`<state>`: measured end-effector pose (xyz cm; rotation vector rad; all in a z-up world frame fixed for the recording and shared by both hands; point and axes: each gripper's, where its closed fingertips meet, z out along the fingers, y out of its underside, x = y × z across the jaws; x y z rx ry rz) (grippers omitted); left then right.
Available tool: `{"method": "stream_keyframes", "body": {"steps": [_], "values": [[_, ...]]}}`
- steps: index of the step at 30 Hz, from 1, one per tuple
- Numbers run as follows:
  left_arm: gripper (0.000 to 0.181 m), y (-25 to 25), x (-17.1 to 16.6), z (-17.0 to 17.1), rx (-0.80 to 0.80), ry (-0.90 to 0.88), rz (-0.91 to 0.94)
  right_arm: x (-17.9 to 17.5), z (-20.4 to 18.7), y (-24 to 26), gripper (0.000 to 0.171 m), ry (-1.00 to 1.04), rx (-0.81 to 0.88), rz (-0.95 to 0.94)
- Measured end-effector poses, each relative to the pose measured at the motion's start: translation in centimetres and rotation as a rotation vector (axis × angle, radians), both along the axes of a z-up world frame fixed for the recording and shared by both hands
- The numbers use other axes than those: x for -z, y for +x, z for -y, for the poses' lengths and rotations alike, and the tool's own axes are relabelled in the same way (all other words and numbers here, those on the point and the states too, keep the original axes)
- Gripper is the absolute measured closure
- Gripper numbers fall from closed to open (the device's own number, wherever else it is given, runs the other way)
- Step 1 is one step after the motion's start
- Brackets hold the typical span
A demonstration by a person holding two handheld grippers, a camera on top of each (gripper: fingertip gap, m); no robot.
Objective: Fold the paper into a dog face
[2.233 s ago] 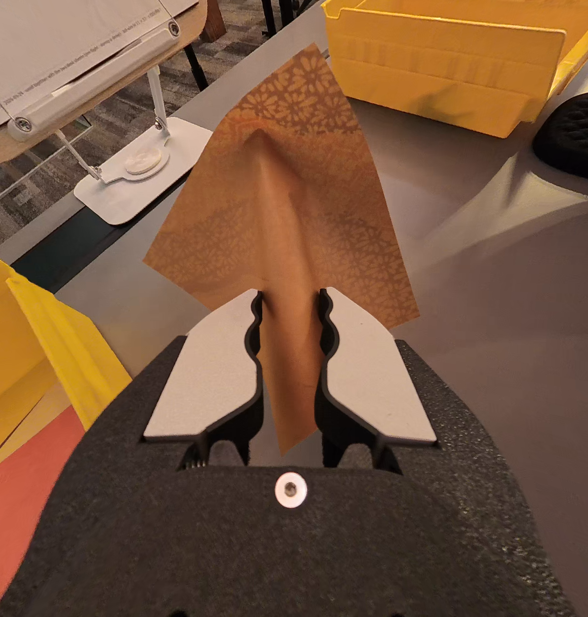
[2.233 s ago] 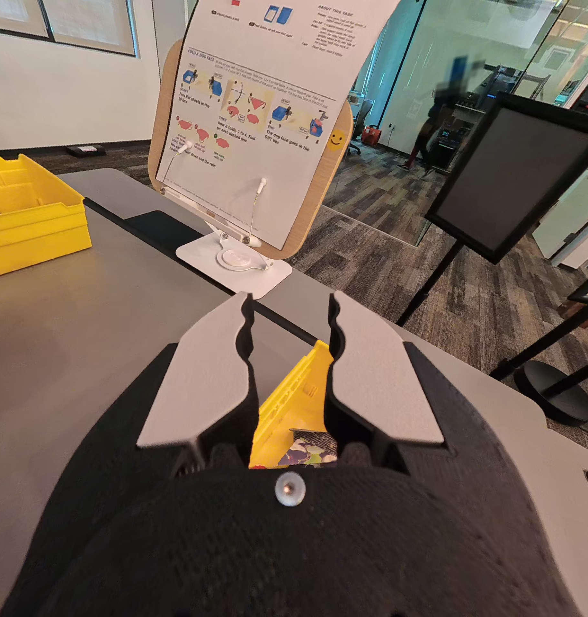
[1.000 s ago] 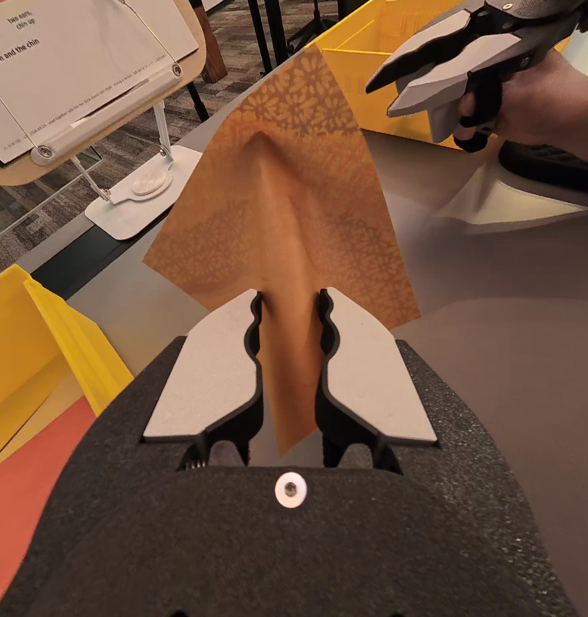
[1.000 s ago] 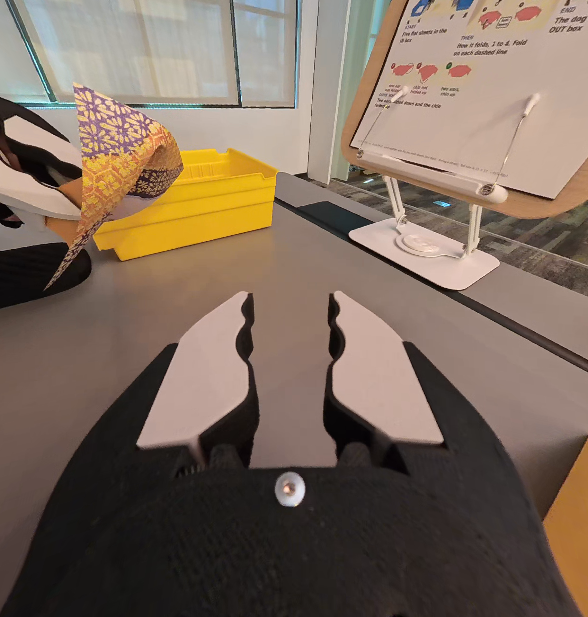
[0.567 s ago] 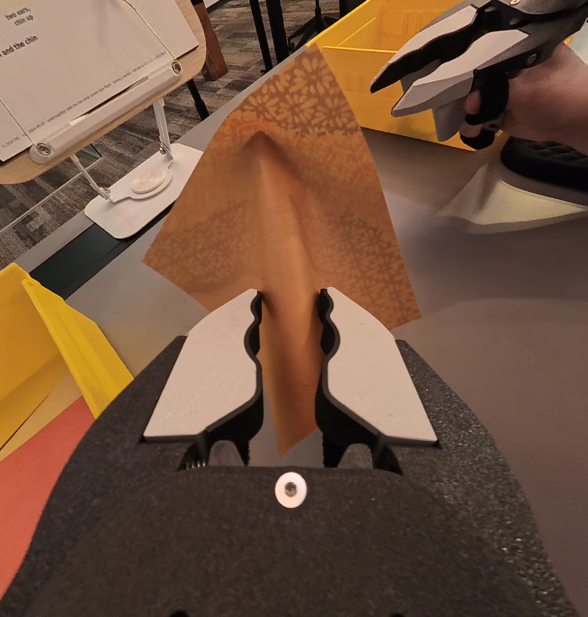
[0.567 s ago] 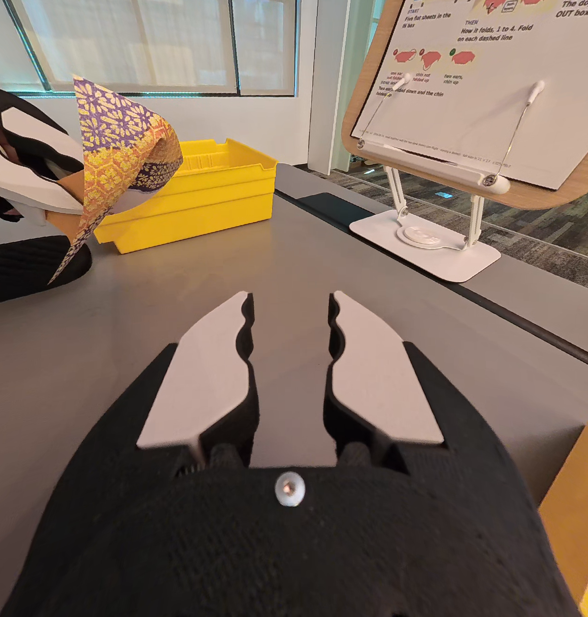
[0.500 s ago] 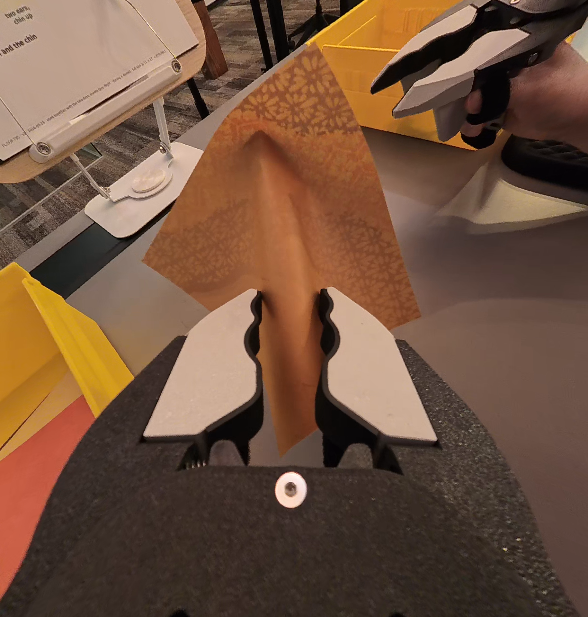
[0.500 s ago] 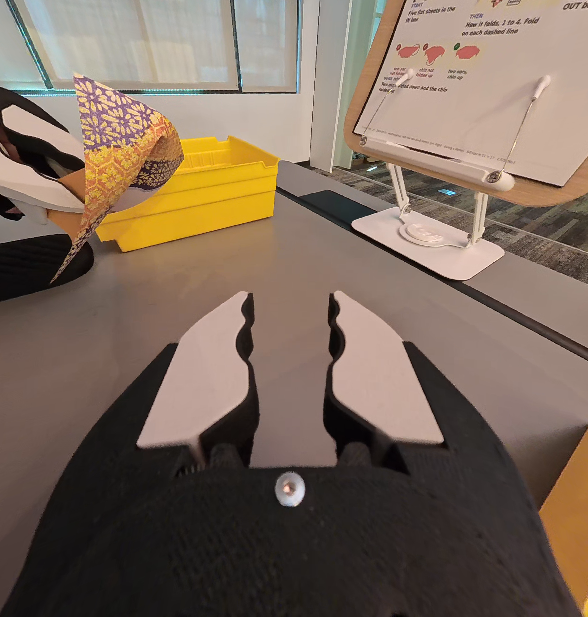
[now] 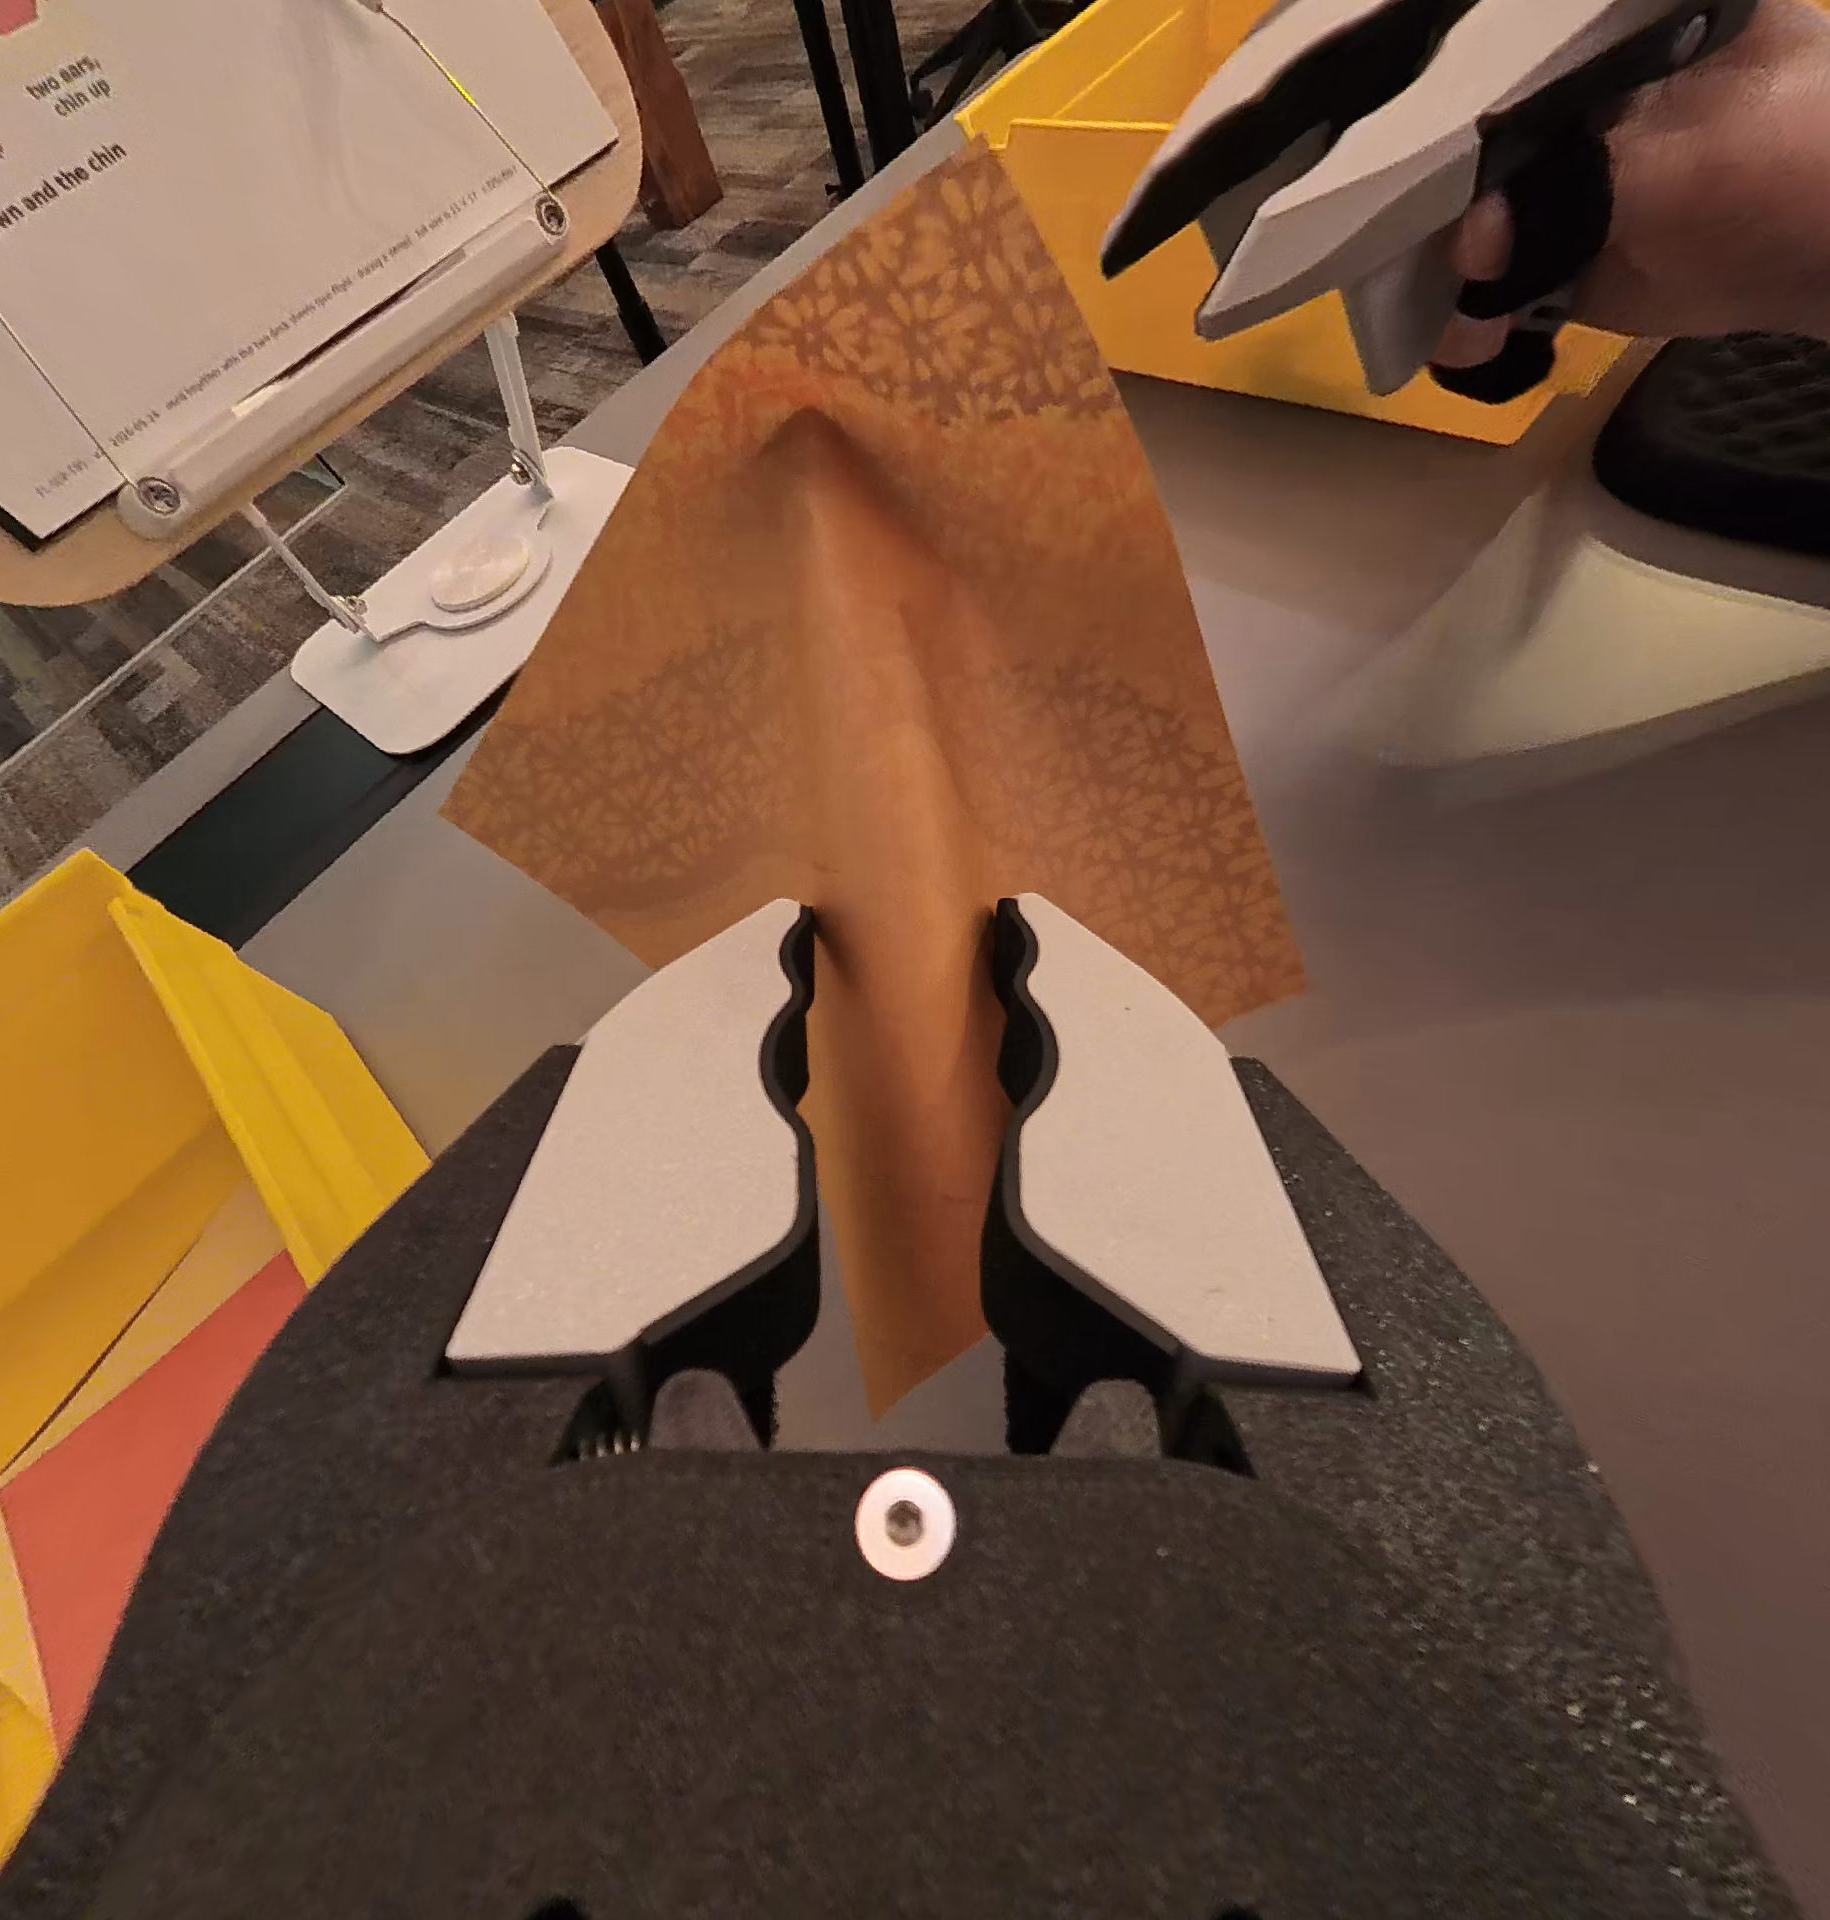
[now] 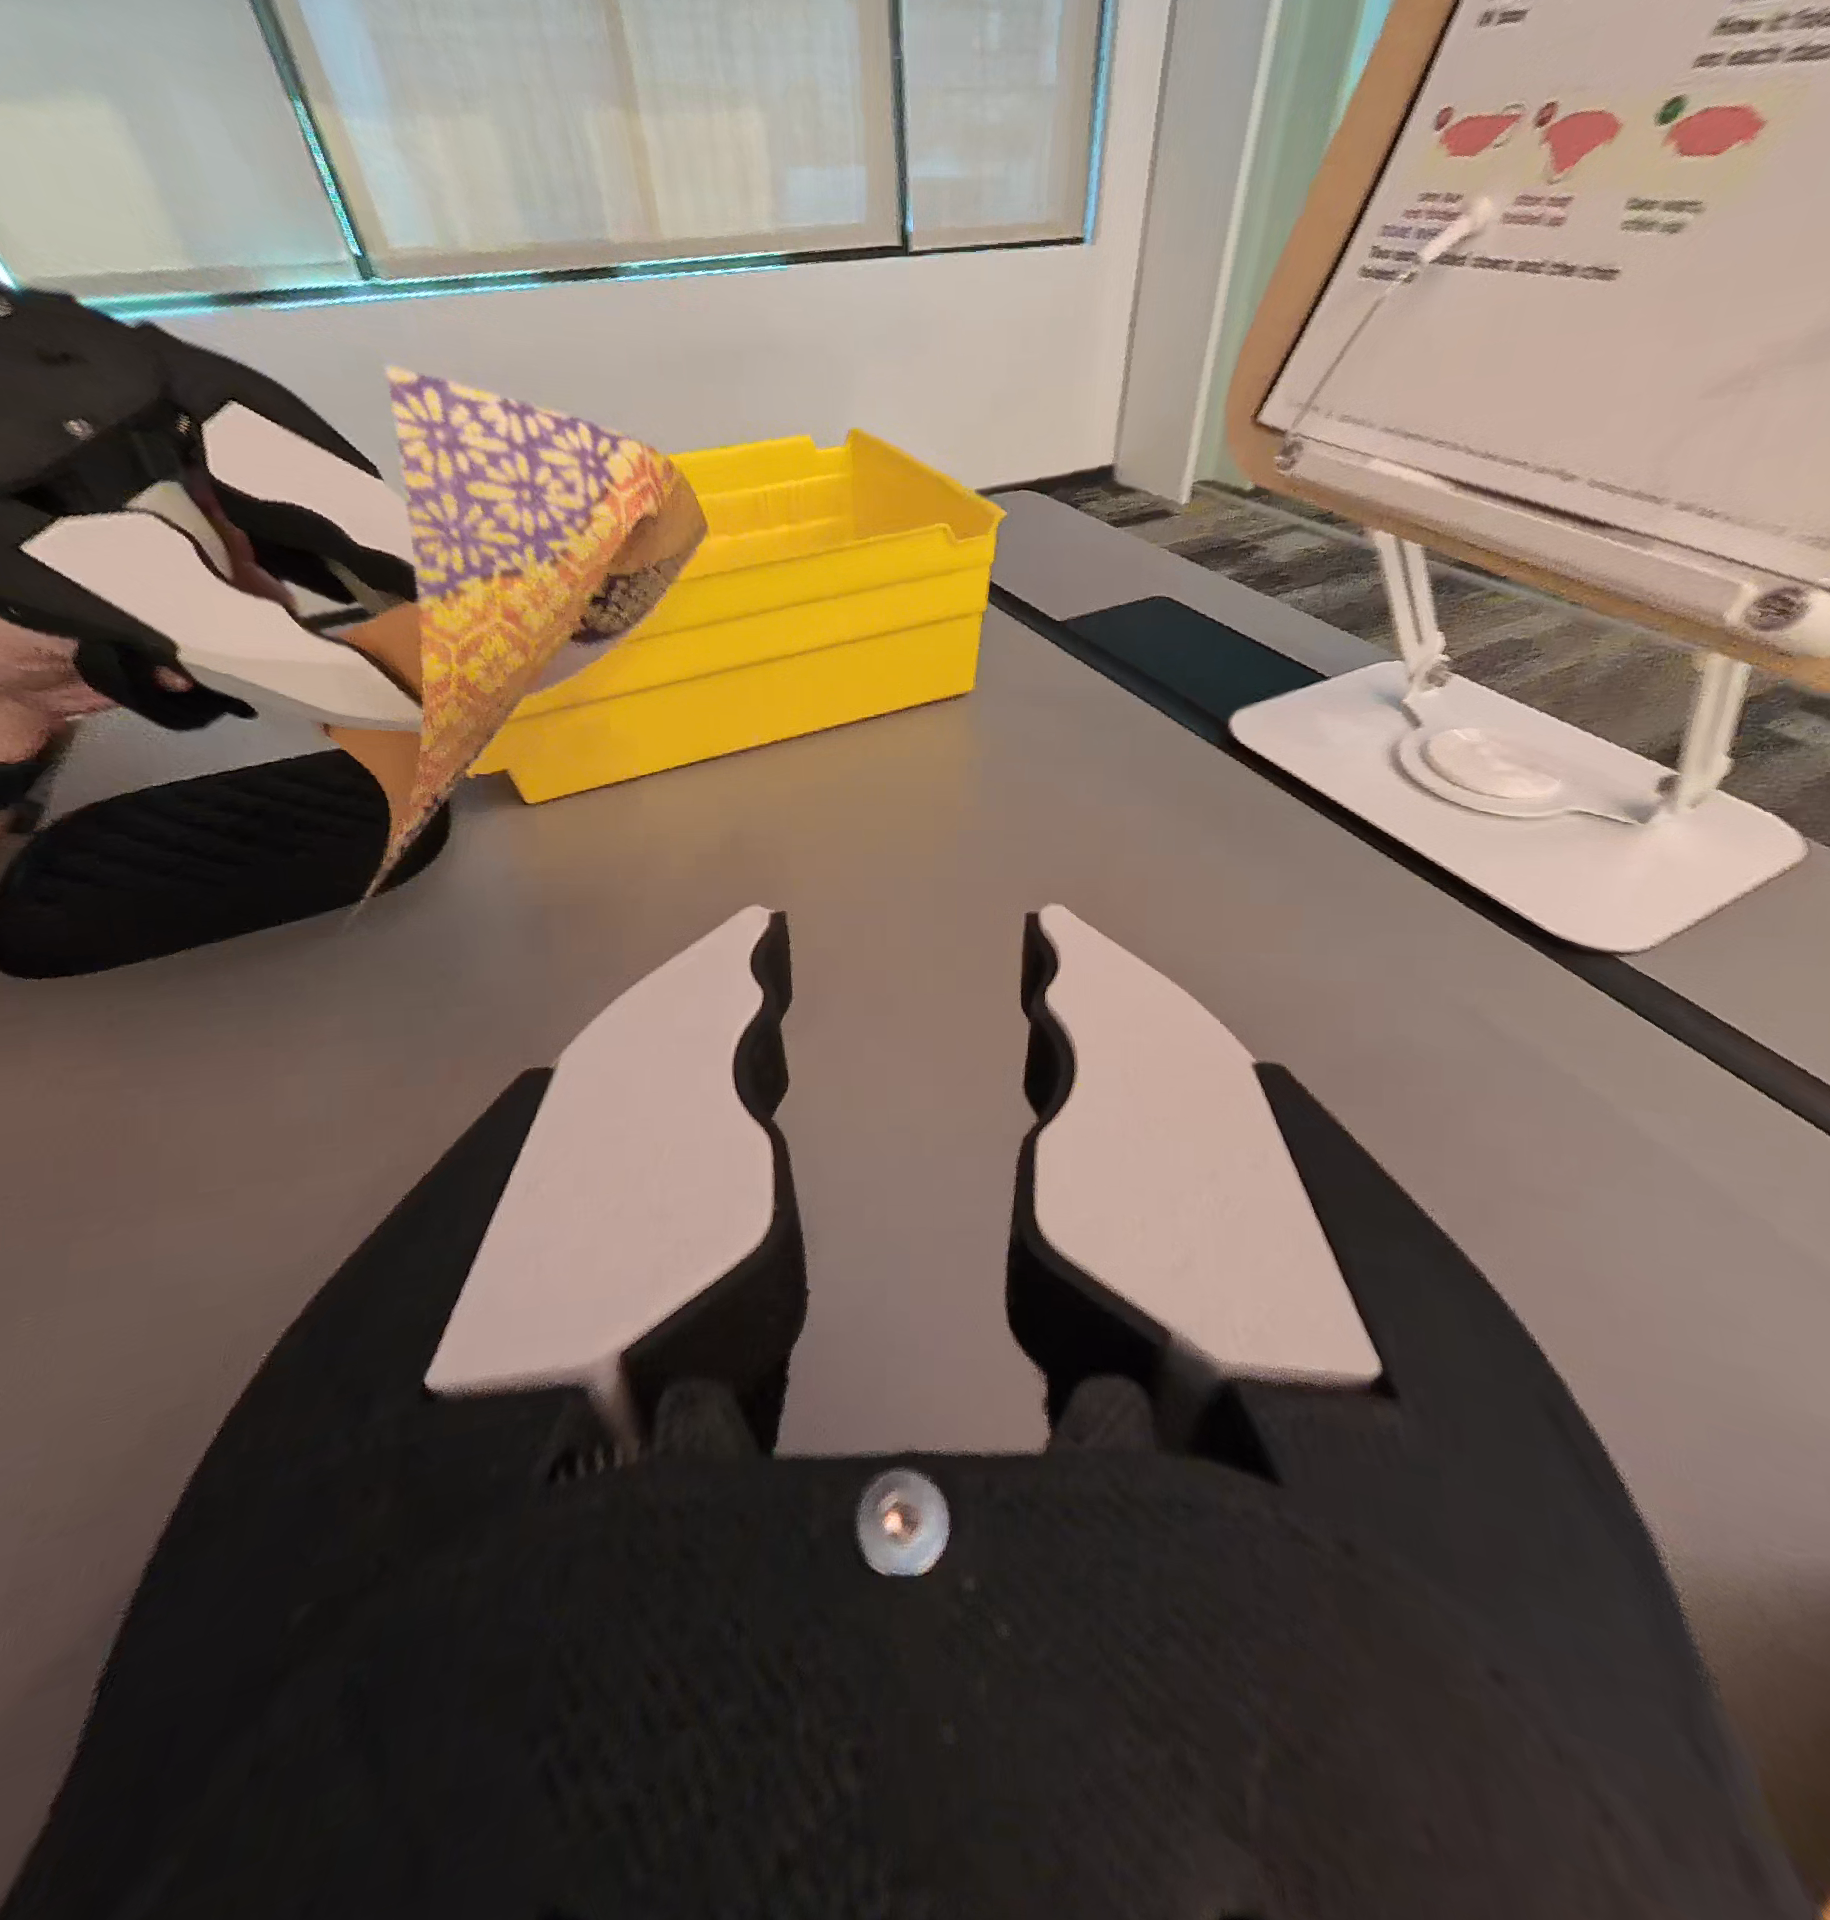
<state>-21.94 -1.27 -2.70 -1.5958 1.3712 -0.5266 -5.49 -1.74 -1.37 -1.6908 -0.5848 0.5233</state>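
A square sheet of paper (image 9: 890, 623) shows its plain orange back in the left wrist view and its purple, yellow and orange flower print in the right wrist view (image 10: 516, 540). My left gripper (image 9: 903, 914) is shut on one corner of it and holds it in the air above the grey table (image 9: 1513, 1143), the sheet buckled into a ridge between the fingers. My right gripper (image 10: 903, 920) is open and empty, low over the table, apart from the paper. It also shows at the top right of the left wrist view (image 9: 1160, 291), held by a hand.
A yellow bin (image 10: 786, 623) stands behind the paper. Another yellow bin (image 9: 111, 1091) at my left holds flat red and orange sheets (image 9: 142, 1455). A wooden stand with an instruction sheet (image 10: 1617, 364) sits on a white base (image 10: 1513, 810) at the table's edge. A black pad (image 10: 194, 852) lies under the left gripper. Across from one pair of fingers to the other is roughly 15 cm. From the right gripper's tips to the white base (image 10: 1513, 810) is close to 35 cm. Seen from the left wrist view (image 9: 539, 556) as well.
The right gripper has moved closer to the held paper, and its view has swung towards it. The left gripper holds the paper as before.
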Motion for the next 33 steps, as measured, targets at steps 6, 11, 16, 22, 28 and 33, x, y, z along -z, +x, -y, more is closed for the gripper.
{"method": "stream_keyframes", "body": {"steps": [6,11,16,22,28,33], "values": [[0.149,0.6,-0.6,0.2,0.0,-0.003,0.026,0.3,-3.1,-1.6,0.127,-0.078,-0.068,-0.09],[0.149,0.8,-1.0,0.2,-0.018,-0.002,0.016,3.8,-3.8,-3.6,0.128,-0.151,-0.114,-0.197],[0.149,1.2,-1.2,0.1,-0.036,0.012,0.0,6.0,-2.7,-4.7,0.127,-0.207,-0.168,-0.115],[0.149,2.0,-0.3,-0.3,-0.048,0.006,-0.03,5.7,-2.2,-4.9,0.127,-0.209,-0.19,-0.114],[0.149,1.9,0.7,-0.8,-0.052,0.022,-0.09,4.8,-2.0,-4.0,0.127,-0.209,-0.188,-0.141],[0.148,2.1,1.8,-1.2,-0.033,0.08,-0.178,3.4,-1.2,-3.2,0.123,-0.241,-0.228,-0.156]]}}
